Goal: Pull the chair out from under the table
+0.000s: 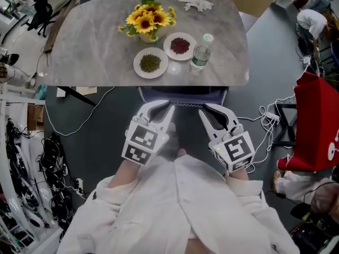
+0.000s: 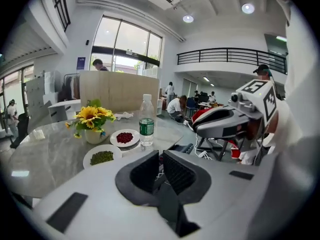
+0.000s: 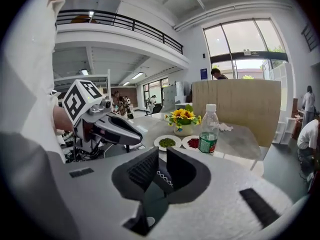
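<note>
Looks down on the chair (image 1: 183, 95), tucked under the near edge of the table (image 1: 95, 52), with only its dark top rail and white stitching in sight. Lies straight ahead of both grippers, just beyond their tips, with the long axis running left to right along the table edge. Finds the left gripper (image 1: 168, 111) and right gripper (image 1: 204, 113) side by side, angled inward, 1 toward each half of the rail; about equally near, neither clearly touching it. Shows both pairs of jaws pressed together with nothing pinched. Catches the chair (image 3: 165, 178) in the right gripper view as a stitched strip beyond the pads. Calls, most likely, for spreading the jaws, closing over the rail, then drawing back toward the body, square to the rail.

Carries on the grey marbled top 1 vase of sunflowers (image 1: 148, 19), a plate of green beans (image 1: 151, 62), a plate of red beans (image 1: 180, 45), 1 water bottle (image 1: 201, 54) and a crumpled white cloth (image 1: 196, 4), all set back from the rail. Stands on a dark grey floor (image 1: 106, 126), with cables (image 1: 265, 115) trailing at the right beside a red object (image 1: 318, 126). Opens beyond into a hall with tall windows and a balcony.
</note>
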